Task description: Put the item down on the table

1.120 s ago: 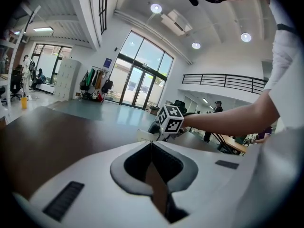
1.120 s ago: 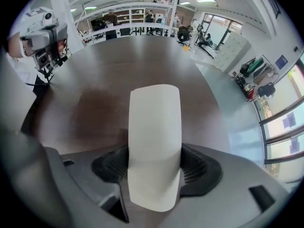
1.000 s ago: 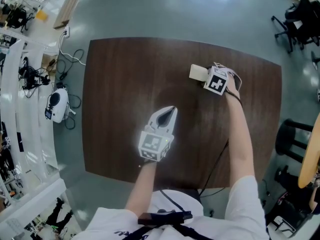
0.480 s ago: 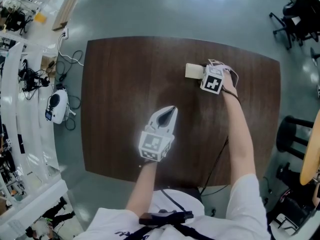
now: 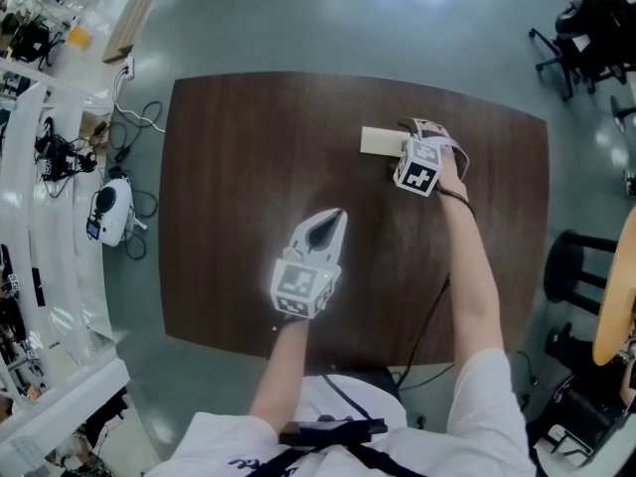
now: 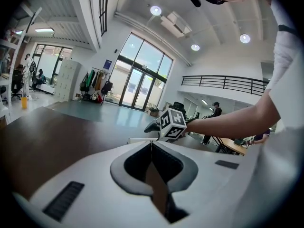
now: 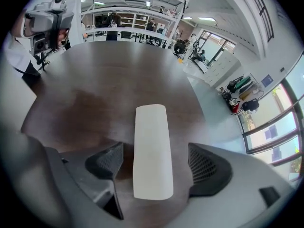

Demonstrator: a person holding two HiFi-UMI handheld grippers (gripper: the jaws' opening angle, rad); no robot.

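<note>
The item is a long white box [image 7: 152, 151] lying flat on the dark wooden table [image 7: 95, 89]. My right gripper [image 7: 156, 164] straddles its near end; its jaws are opening, and both black pads [image 7: 205, 165] stand clear of the box's sides. From the head view the box [image 5: 376, 139] pokes out to the left of the right gripper [image 5: 395, 147] at the table's far right. My left gripper [image 5: 335, 219] hovers over the table's middle, its jaws shut with nothing between them [image 6: 151, 145].
Office chairs [image 5: 586, 38] stand on the floor at the far right and a black stool [image 5: 586, 271] to the right. On the floor to the left lie cables and a white device [image 5: 114, 207]. The table's bare top [image 5: 248, 147] spreads left of the box.
The right gripper and the white box have shifted a little to the left along the far side of the table. The left gripper has stayed where it was.
</note>
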